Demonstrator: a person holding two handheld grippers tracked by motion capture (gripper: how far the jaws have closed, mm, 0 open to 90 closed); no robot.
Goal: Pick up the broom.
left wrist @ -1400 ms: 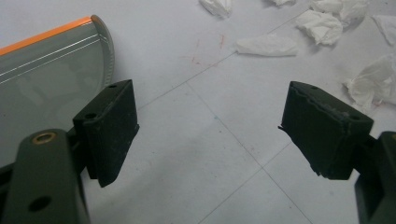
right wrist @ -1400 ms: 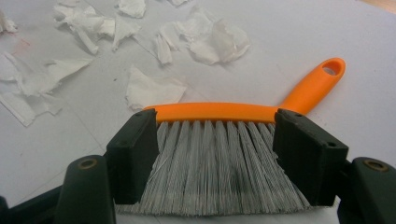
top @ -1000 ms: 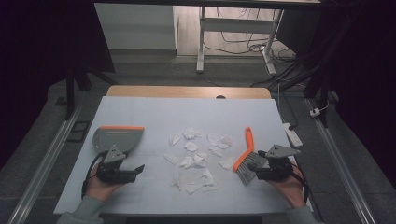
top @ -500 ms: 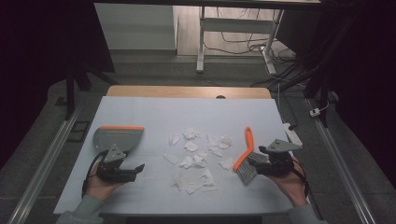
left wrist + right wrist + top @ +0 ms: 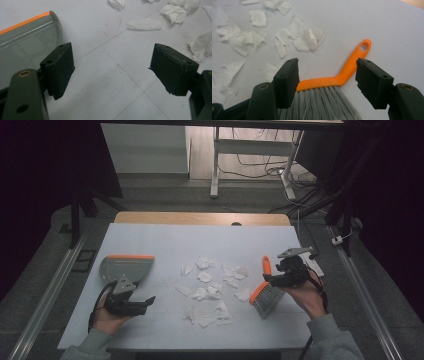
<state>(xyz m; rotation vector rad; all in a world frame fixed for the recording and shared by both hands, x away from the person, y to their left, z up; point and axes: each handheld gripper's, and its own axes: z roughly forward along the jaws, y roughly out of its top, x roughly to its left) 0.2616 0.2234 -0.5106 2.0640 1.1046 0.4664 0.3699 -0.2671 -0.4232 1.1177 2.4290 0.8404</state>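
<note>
From the high view, the table [image 5: 165, 240] carries a dustpan [image 5: 126, 268] at the left, a scatter of paper scraps [image 5: 209, 290] in the middle and a brush [image 5: 264, 290] at the right. The left gripper [image 5: 142, 302] lies low in a hand just below the dustpan; the right gripper [image 5: 272, 279] hovers over the brush.

The right gripper view adds what the high one cannot: the jaws straddle the brush [image 5: 337, 82] where the orange back meets the grey bristles, apart and not pressing on it. They have just been closing. The handle bends away past them, its hanging hole clear of the scraps [image 5: 308, 40].

The left gripper view shows its jaws wide apart over bare table, with nothing between. The dustpan [image 5: 27, 47] sits just beside the left jaw; what shows of it holds no scraps [image 5: 145, 24].
</note>
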